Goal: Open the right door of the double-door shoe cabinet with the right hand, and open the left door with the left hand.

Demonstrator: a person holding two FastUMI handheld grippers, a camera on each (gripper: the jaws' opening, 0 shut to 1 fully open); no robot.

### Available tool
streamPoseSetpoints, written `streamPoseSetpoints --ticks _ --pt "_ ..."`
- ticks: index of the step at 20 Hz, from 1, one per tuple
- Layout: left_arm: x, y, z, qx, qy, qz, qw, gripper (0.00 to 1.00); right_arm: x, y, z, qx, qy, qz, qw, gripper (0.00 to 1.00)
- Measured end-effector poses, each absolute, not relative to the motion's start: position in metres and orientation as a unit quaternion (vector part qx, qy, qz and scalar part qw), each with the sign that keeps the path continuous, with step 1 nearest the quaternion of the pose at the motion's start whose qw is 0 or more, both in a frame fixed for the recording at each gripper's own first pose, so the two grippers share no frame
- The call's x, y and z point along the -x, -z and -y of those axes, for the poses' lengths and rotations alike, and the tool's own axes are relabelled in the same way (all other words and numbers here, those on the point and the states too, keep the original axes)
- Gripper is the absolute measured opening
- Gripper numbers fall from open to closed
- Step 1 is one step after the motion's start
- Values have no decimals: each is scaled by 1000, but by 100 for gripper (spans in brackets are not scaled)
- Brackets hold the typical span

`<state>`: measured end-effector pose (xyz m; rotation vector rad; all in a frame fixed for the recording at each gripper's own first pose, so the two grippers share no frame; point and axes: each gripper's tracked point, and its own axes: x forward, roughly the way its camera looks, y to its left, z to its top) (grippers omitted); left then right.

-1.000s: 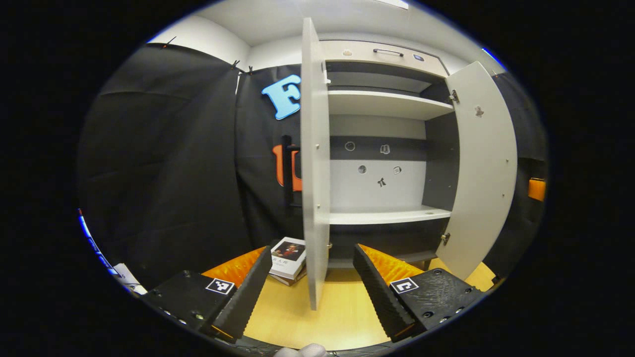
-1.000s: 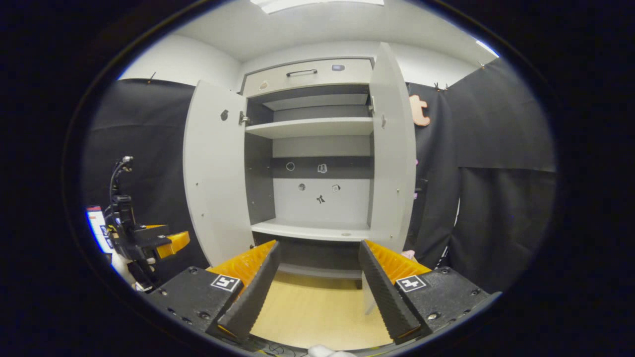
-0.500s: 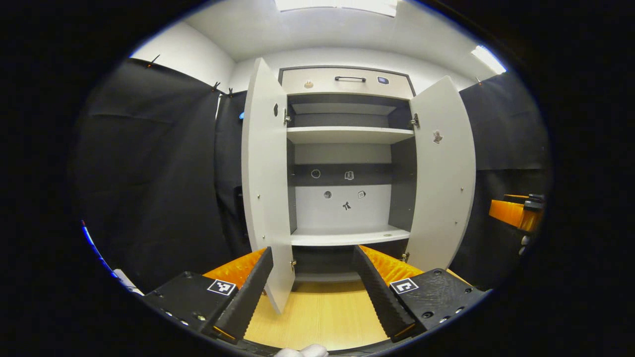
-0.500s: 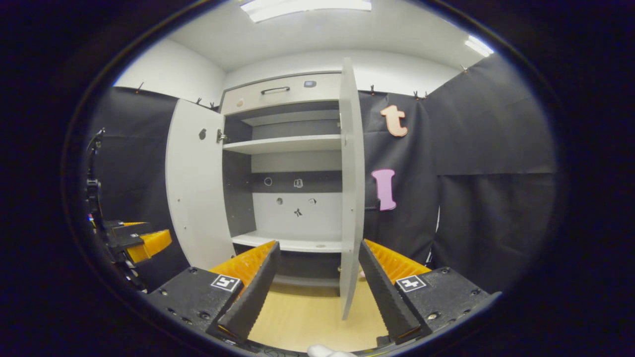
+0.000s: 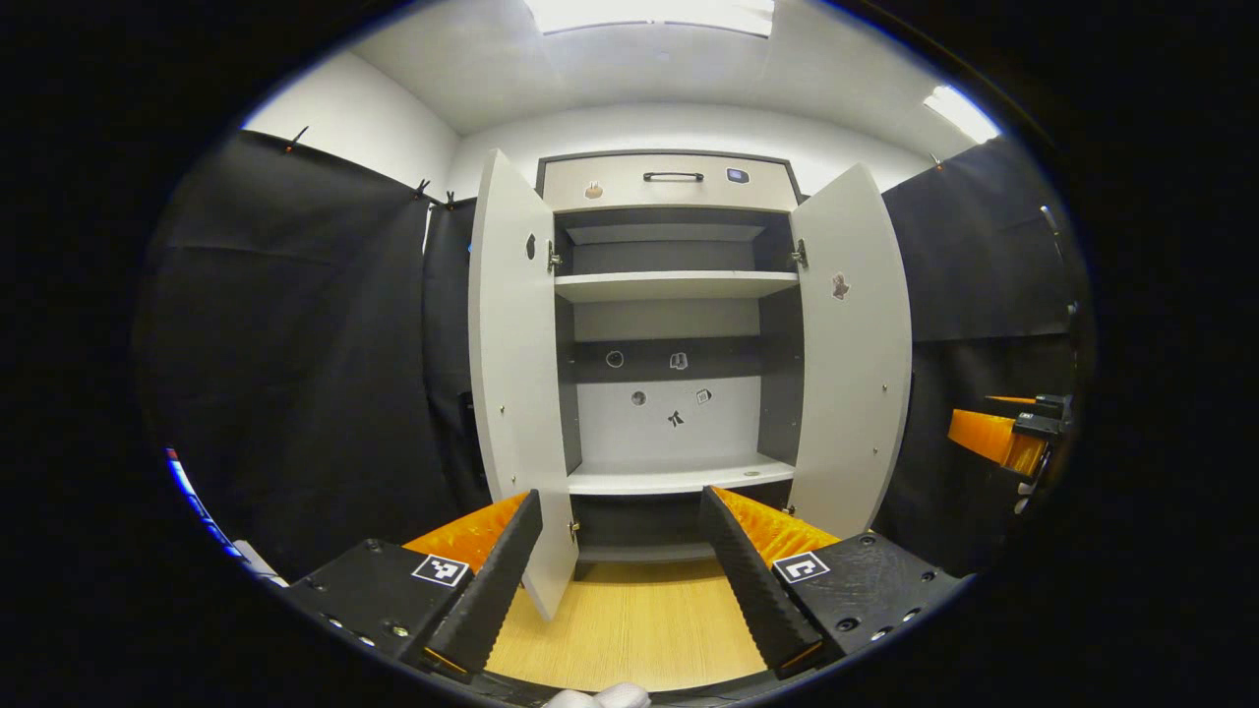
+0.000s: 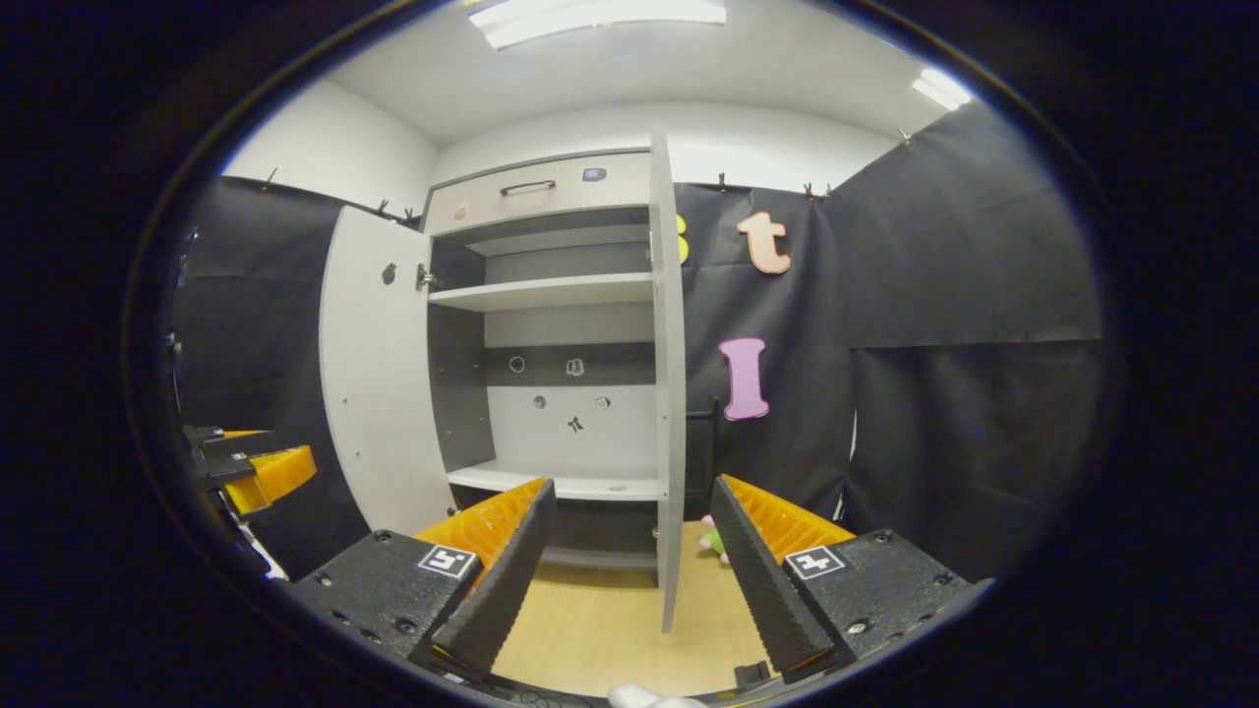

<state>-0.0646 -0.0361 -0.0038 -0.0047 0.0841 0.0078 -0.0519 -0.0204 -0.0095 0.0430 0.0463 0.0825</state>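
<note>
- The shoe cabinet stood in the middle of the left gripper view, both of its doors swung wide.
- The left door hung open left of centre, its lower edge dropping between the fingers of the left hand-held gripper without touching either.
- The right door stood open right of centre in that view.
- The left hand-held gripper was released, its two ribbed fingers spread wide at the bottom of the frame and grasping nothing.
- In the right gripper view the right door showed edge-on at centre, running down between the fingers of the right hand-held gripper, apart from both.
- The right hand-held gripper was likewise released, fingers wide and empty.
- The left door showed left of centre in the right gripper view.
- A drawer with a dark handle sat across the top of the cabinet.
- White shelves crossed the inside, and small stickers dotted the back panel.
- A small pink and green toy lay on the wooden floor just beside the right door's foot.
- The other hand-held gripper appeared at the right edge of the left gripper view and at the left edge of the right gripper view.
</note>
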Motion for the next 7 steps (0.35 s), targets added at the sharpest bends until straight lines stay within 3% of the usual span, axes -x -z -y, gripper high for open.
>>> streamPoseSetpoints --ticks 7 --pt "70 4 38 3 -6 -43 999 96 56 9 20 -22 -42 -28 998 99"
